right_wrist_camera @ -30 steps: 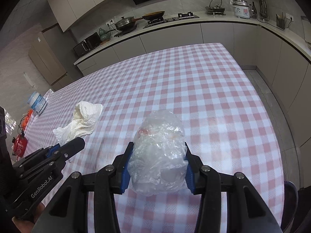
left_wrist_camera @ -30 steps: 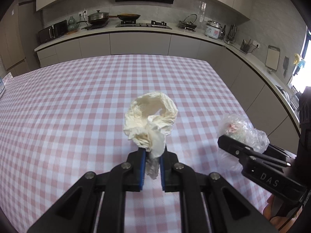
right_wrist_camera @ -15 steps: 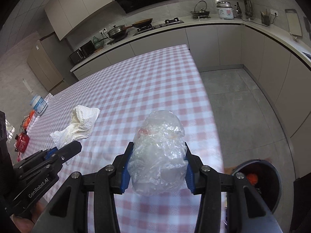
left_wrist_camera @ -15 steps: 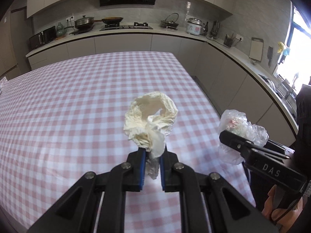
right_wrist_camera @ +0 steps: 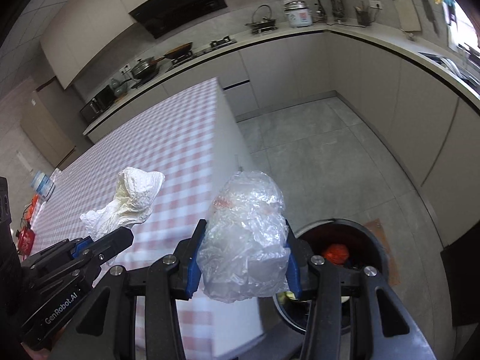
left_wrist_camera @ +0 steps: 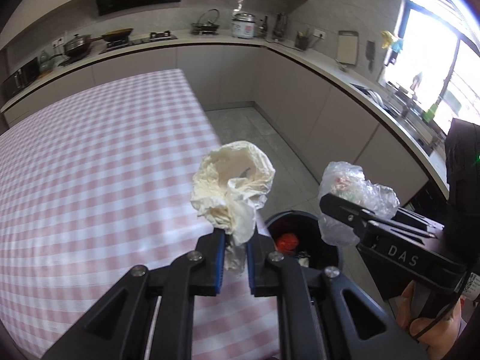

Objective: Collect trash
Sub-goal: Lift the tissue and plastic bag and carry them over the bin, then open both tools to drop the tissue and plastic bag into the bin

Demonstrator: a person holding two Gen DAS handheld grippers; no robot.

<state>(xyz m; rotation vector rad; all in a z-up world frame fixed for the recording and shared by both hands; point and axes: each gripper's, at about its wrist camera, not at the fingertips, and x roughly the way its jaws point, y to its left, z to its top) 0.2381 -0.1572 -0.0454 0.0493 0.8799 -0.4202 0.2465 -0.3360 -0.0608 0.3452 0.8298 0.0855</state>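
Observation:
My left gripper (left_wrist_camera: 234,246) is shut on a crumpled cream paper towel (left_wrist_camera: 232,186), held in the air over the table's right edge. The same paper towel (right_wrist_camera: 132,201) and the left gripper (right_wrist_camera: 120,237) show at the left of the right wrist view. My right gripper (right_wrist_camera: 244,258) is shut on a wad of clear plastic wrap (right_wrist_camera: 246,234) with faint red print; the plastic wrap (left_wrist_camera: 351,192) also appears right of the towel. A black round trash bin (right_wrist_camera: 369,237) stands on the floor below, with an orange-red lump and other trash inside. The bin (left_wrist_camera: 318,228) lies partly behind my fingers.
The table with the pink-and-white check cloth (left_wrist_camera: 90,165) ends just left of the bin. Grey tiled floor (right_wrist_camera: 330,156) runs between the table and the L-shaped kitchen counter (left_wrist_camera: 315,63). A person's hand (left_wrist_camera: 432,324) holds the right gripper's handle. A tissue pack (right_wrist_camera: 42,184) sits at the table's far left.
Both grippers have swung right, off the table toward its edge, each carrying its load. The trash bin on the floor has come into both views. Neither grip has changed.

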